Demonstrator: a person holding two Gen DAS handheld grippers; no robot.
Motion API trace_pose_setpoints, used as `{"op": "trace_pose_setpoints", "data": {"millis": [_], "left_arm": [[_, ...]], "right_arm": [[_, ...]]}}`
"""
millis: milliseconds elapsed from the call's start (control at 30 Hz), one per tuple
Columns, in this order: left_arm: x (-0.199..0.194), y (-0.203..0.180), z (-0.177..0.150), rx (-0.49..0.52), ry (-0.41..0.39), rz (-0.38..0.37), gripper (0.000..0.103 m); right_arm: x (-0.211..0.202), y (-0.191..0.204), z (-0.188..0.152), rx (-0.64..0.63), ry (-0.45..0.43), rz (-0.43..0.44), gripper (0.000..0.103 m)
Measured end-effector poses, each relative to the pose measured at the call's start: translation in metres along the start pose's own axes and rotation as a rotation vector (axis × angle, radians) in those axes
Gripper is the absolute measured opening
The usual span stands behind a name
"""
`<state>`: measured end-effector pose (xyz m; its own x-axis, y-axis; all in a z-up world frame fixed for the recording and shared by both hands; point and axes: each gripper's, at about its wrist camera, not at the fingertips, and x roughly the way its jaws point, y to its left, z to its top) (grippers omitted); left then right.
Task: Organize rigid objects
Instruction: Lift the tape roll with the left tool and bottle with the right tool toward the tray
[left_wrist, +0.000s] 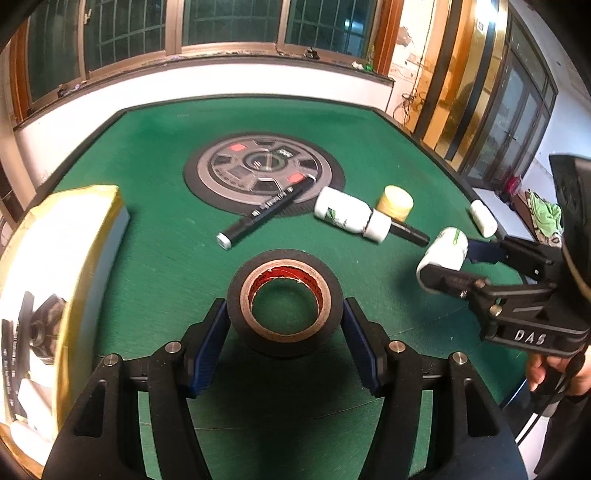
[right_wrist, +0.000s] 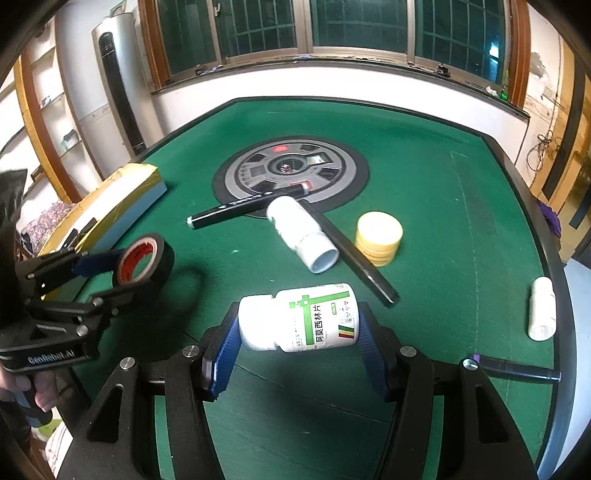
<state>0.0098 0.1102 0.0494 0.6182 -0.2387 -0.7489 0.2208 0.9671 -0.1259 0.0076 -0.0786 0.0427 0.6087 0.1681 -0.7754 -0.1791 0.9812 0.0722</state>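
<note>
- The left gripper (left_wrist: 284, 345) holds a black tape roll (left_wrist: 283, 302) between its blue pads (left_wrist: 210, 347), one pad on each side of the roll.
- From the right wrist view the tape (right_wrist: 144, 260) looks lifted off the felt, with its shadow on the green table (right_wrist: 424, 155) beside it.
- The right gripper (right_wrist: 295, 350) clamps a white pill bottle (right_wrist: 299, 320) lying sideways, cap to the left, one pad on the cap end and one on the base.
- The bottle carries a green-striped label with printed characters; it hangs above the felt, near the table's front edge.
- In the left wrist view the same bottle (left_wrist: 443, 253) sits in the right gripper (left_wrist: 448, 264) at the right of the table.
- A second white bottle (right_wrist: 301, 234) lies on its side mid-table, open end toward the camera, touching a black marker (right_wrist: 351, 253) that runs diagonally beside it.
- Another black marker (right_wrist: 245, 210) lies with one end over the round grey disc (right_wrist: 291, 170) set in the table's centre.
- A yellow jar (right_wrist: 378, 238) stands upright just right of the diagonal marker.
- A small white tube (right_wrist: 542, 314) lies near the right edge, well apart from the rest.
- A dark pen (right_wrist: 517, 369) lies at the front right, partly behind the gripper frame.
- A yellow-taped box (right_wrist: 122, 199) sits at the left edge; in the left wrist view the box (left_wrist: 55, 258) holds a few items, too blurred to tell.
</note>
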Motion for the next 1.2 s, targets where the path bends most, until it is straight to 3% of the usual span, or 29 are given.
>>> {"op": "trace_pose_setpoints", "data": {"millis": [333, 867, 1200], "left_arm": [[-0.028, 0.029, -0.001, -0.069, -0.062, 0.061, 0.061], [-0.040, 0.067, -0.011, -0.147, -0.063, 0.158, 0.061], [-0.045, 0.076, -0.013, -0.163, -0.065, 0.178, 0.061]], "right_arm": [[0.002, 0.017, 0.002, -0.031, -0.009, 0.033, 0.054], [0.019, 0.061, 0.013, -0.101, -0.007, 0.100, 0.054], [0.019, 0.076, 0.017, -0.131, -0.012, 0.116, 0.054]]}}
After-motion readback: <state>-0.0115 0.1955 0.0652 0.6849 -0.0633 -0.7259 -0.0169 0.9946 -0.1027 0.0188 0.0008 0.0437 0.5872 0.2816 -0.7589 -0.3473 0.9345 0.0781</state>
